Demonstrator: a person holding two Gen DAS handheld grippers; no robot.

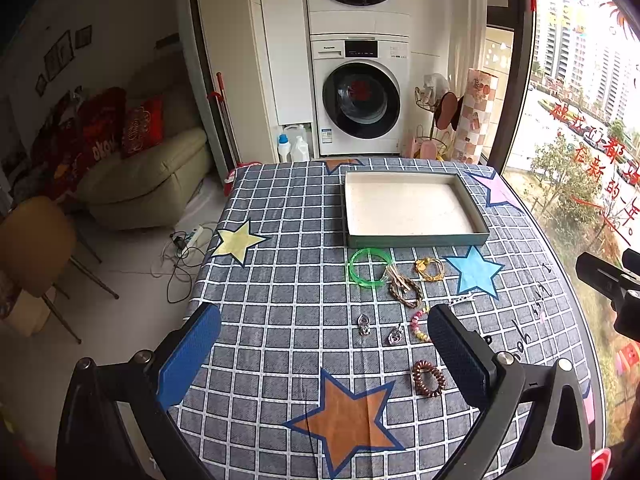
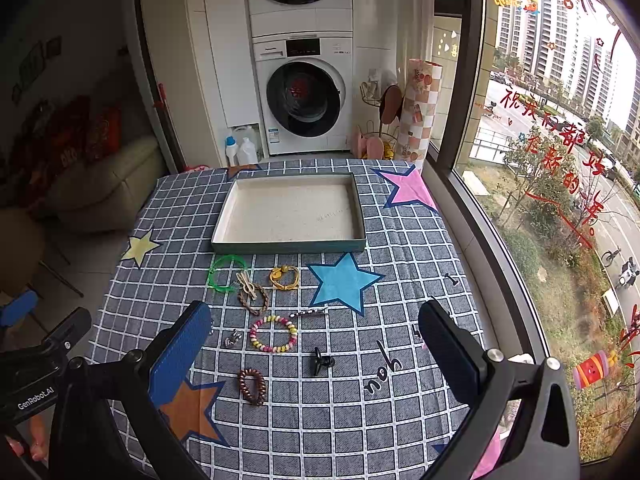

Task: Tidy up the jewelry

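Note:
A shallow empty tray [image 1: 416, 237] [image 2: 288, 246] sits at the table's far side. In front of it lie a green bangle [image 1: 369, 267] [image 2: 226, 273], a braided brown bracelet [image 1: 406, 289] [image 2: 253, 295], a yellow bracelet [image 1: 429, 269] [image 2: 284, 277], a pastel coil band [image 2: 273, 334] [image 1: 418, 325], a brown coil band [image 1: 429, 378] [image 2: 252, 386], silver clips [image 1: 363, 325] [image 2: 233, 338], a black claw clip [image 2: 322, 362] and a bar hairpin [image 2: 309, 313]. My left gripper [image 1: 324, 356] and right gripper [image 2: 316, 352] hover open and empty above them.
The table [image 1: 280, 320] has a grey checked cloth with stars. Its left edge drops to the floor with cables [image 1: 182, 252] and a chair [image 1: 36, 248]. A window [image 2: 540, 160] runs along the right. A washing machine [image 1: 360, 96] stands behind.

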